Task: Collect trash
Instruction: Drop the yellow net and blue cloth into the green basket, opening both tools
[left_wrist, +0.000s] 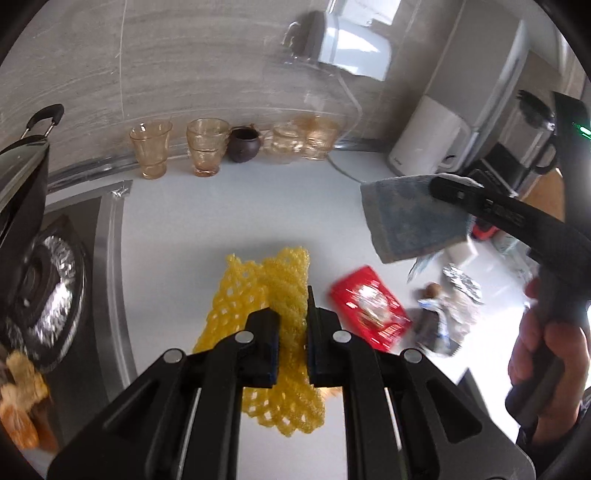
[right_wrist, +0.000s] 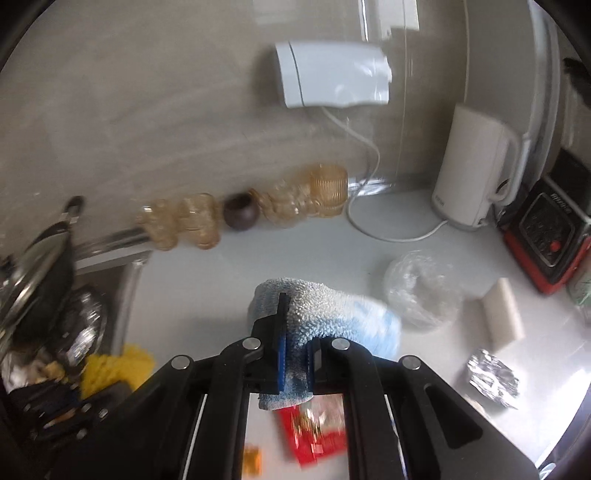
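Observation:
My left gripper (left_wrist: 291, 332) is shut on a yellow foam net (left_wrist: 258, 295) and holds it over the white counter (left_wrist: 221, 221). My right gripper (right_wrist: 295, 347) is shut on a blue cloth (right_wrist: 332, 314); it also shows in the left wrist view (left_wrist: 458, 199), raised at the right with the cloth (left_wrist: 406, 221). A red wrapper (left_wrist: 369, 306) lies on the counter right of the net, and shows under the right gripper (right_wrist: 314, 435). Crumpled foil (right_wrist: 491, 376), a clear plastic bag (right_wrist: 421, 291) and a dark wrapper (left_wrist: 436, 321) lie at the right.
Amber glasses (left_wrist: 151, 147) and a dark teapot (left_wrist: 243, 144) line the back wall. A stove with a pan (left_wrist: 22, 192) is at the left. A white kettle (right_wrist: 469, 173), a red scale (right_wrist: 546, 236) and a white sponge (right_wrist: 506, 314) stand at the right.

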